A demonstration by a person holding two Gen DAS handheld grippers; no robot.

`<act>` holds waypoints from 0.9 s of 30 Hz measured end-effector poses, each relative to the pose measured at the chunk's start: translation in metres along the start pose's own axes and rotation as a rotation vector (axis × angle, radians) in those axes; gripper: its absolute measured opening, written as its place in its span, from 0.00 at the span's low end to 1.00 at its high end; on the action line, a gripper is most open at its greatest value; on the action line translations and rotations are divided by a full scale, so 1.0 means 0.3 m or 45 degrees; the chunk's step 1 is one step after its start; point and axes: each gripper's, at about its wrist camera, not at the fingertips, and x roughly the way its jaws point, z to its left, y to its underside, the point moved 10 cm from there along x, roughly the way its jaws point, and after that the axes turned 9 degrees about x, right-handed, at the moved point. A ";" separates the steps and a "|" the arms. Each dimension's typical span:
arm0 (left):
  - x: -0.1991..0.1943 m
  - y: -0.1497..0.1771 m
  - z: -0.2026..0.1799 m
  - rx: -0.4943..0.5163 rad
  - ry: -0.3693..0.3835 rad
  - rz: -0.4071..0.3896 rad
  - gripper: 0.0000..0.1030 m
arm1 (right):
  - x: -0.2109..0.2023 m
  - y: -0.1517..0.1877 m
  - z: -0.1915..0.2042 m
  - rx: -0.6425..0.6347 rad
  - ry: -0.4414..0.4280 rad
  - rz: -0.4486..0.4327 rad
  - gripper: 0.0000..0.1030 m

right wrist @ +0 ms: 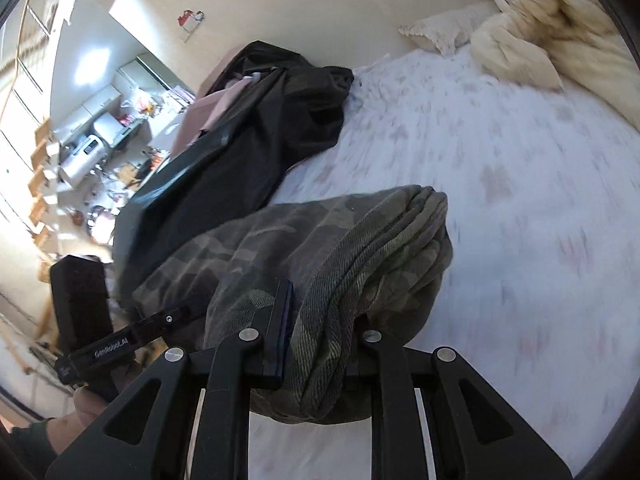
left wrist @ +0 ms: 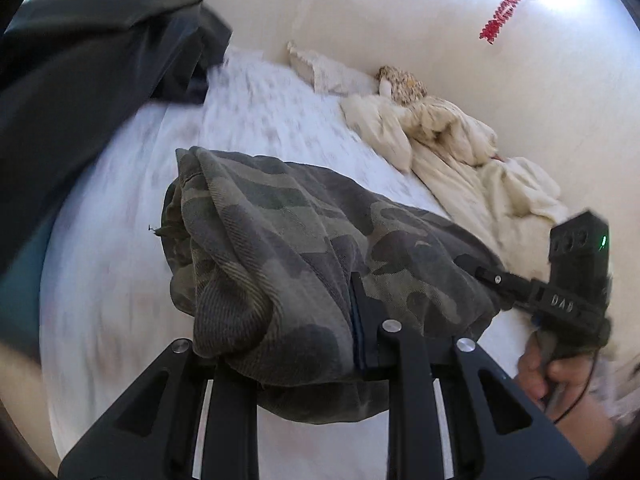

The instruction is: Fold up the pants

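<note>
The camouflage pants (left wrist: 304,248) hang bunched and folded over, lifted above the white bed sheet (left wrist: 120,312). My left gripper (left wrist: 320,312) is shut on one edge of the pants; only its right finger shows, the cloth hides the other. My right gripper (right wrist: 320,312) is shut on the thick folded edge of the pants (right wrist: 328,248). Each gripper shows in the other's view, the right one (left wrist: 504,284) at the pants' right side, the left one (right wrist: 168,320) at their left side.
A pile of black clothing (right wrist: 260,120) lies on the bed's far left (left wrist: 80,72). Cream pillows and a rumpled blanket (left wrist: 460,148) line the wall side (right wrist: 540,32). A cluttered room with shelves (right wrist: 80,148) lies beyond the bed edge.
</note>
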 end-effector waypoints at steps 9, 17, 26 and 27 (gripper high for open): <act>0.341 0.201 0.216 -0.032 0.008 0.143 0.33 | 0.359 0.039 -0.322 0.017 0.219 0.202 0.23; 0.150 0.313 0.264 0.016 -0.100 0.253 0.75 | 0.183 0.047 -0.395 0.024 0.311 0.177 0.74; 0.129 0.065 0.104 0.168 -0.186 -0.014 0.05 | 0.279 -0.046 -0.155 -0.191 0.370 0.065 0.22; 0.198 0.087 0.133 0.113 -0.180 0.068 0.02 | 0.302 -0.028 -0.150 -0.200 0.367 0.078 0.22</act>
